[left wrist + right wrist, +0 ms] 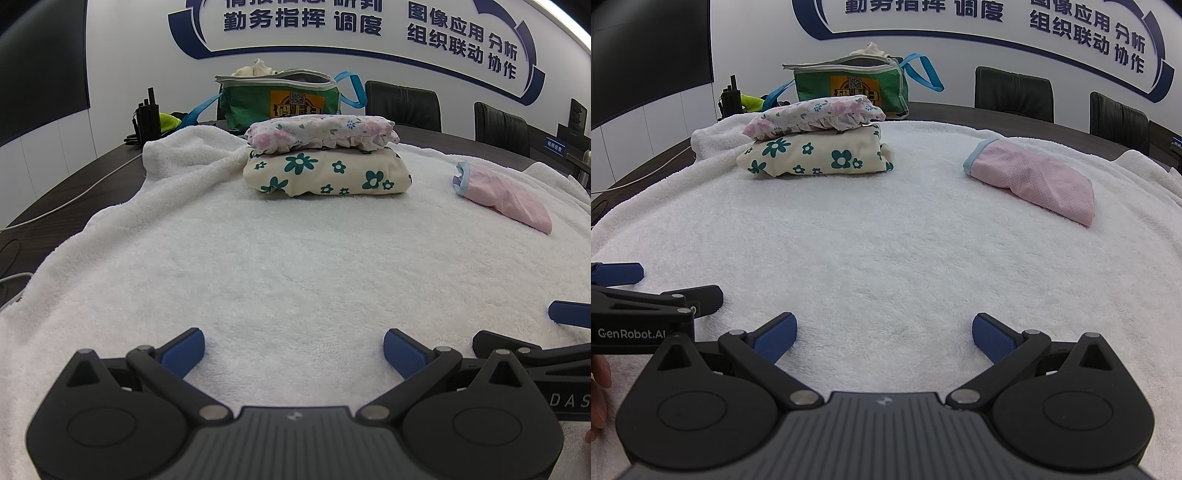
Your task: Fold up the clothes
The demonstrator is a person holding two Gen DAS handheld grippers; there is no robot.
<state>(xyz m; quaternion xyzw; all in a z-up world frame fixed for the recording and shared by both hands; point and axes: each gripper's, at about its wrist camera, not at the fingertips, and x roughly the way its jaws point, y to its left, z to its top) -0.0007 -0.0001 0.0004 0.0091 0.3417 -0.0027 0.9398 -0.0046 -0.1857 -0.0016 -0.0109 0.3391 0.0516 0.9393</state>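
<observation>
A folded cream garment with teal flowers (pixel 327 173) (pixel 816 157) lies on the white towel (pixel 277 266) (pixel 886 240), and a folded pink-flowered garment (pixel 321 133) (pixel 816 114) is stacked on it. A small folded pink mesh garment with blue trim (pixel 506 197) (pixel 1034 177) lies apart to the right. My left gripper (pixel 293 349) hovers open over bare towel at the near edge, holding nothing. My right gripper (pixel 884 332) is open too, beside it and empty. Each gripper's blue fingertip shows at the edge of the other's view.
A green bag (pixel 280 98) (pixel 849 83) with blue straps and cloth inside stands behind the stack. Black radios (pixel 147 118) and cables lie on the dark table at the left. Black chairs (pixel 402 105) (pixel 1014 92) line the far side under a lettered wall.
</observation>
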